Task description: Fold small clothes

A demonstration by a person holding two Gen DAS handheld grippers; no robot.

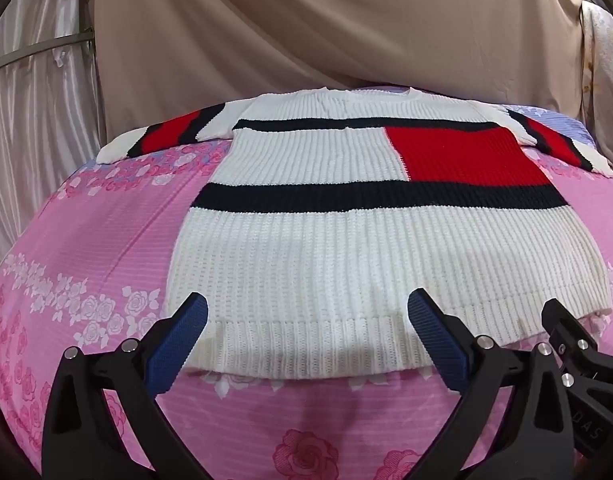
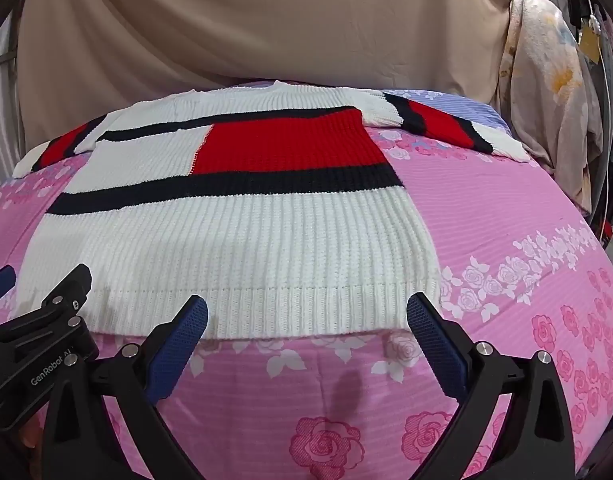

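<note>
A white ribbed knit sweater (image 1: 346, 256) (image 2: 234, 236) with a red block and dark navy bands lies flat on the pink bed, sleeves spread to both sides and hem towards me. My left gripper (image 1: 306, 320) hangs open just above the left part of the hem, nothing between its blue pads. My right gripper (image 2: 306, 320) stands open over the right part of the hem, also holding nothing. Each gripper shows in the other's view: the right gripper (image 1: 578, 344) at the right edge of the left wrist view, the left gripper (image 2: 46, 320) at the lower left of the right wrist view.
A pink rose-print bedsheet (image 1: 86, 280) (image 2: 526, 280) covers the bed. A beige curtain (image 1: 306, 32) hangs behind it. Floral cloth and hanging clothes (image 2: 554, 100) stand at the far right. A pale satin drape (image 1: 34, 80) with a metal bar is at the left.
</note>
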